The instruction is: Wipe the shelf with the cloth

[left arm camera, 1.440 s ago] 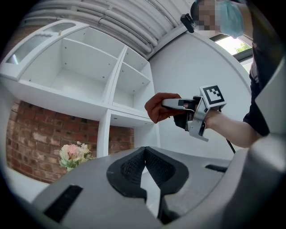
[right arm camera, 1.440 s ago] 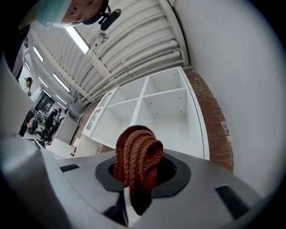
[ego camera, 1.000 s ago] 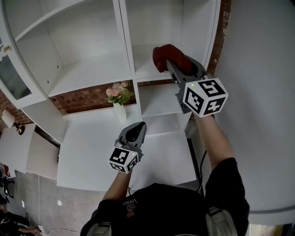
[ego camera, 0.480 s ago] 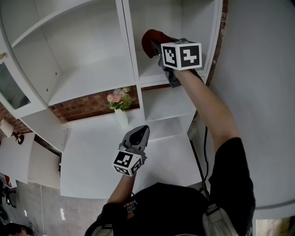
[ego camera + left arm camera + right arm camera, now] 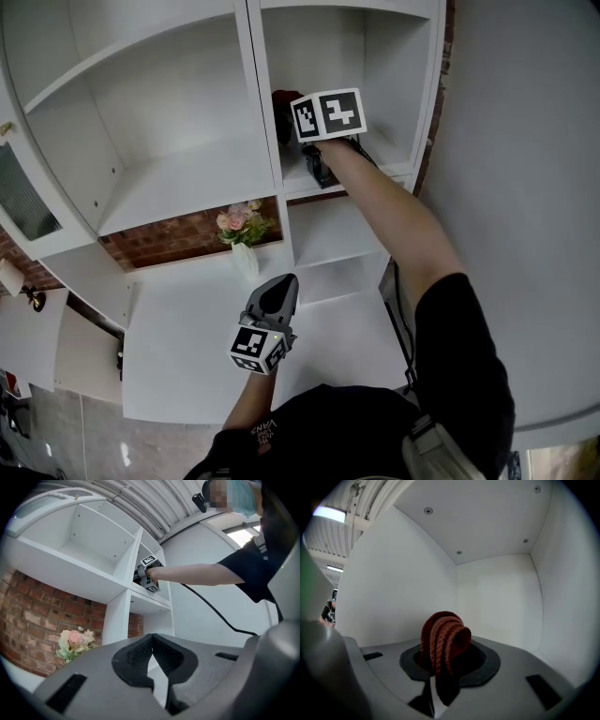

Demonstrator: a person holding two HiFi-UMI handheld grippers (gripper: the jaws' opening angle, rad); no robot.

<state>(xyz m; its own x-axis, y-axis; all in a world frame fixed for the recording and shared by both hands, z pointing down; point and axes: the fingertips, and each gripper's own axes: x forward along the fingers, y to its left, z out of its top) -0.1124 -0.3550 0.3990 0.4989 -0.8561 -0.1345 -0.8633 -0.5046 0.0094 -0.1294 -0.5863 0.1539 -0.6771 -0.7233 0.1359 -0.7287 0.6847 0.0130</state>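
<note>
P1: White shelf unit [image 5: 178, 169] on a brick wall [image 5: 178, 202]. Status?
P2: Cloth [image 5: 444, 637] bunched, pinched by right gripper [image 5: 445, 667] inside upper right compartment [image 5: 394, 155]. Left gripper [image 5: 152, 644] pressed together, empty, low.
P1: Technique?
P2: Suggest pressing cloth flat, stroking far to near, covering corners.

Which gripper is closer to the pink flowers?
Left. The left gripper hangs a little way in front of the flowers, jaws shut and empty. The right gripper is up inside the higher shelf compartment, holding the red cloth.

Right gripper [image 5: 287, 118], cloth [image 5: 279, 101] deeper in shelf [image 5: 396, 75]
</note>
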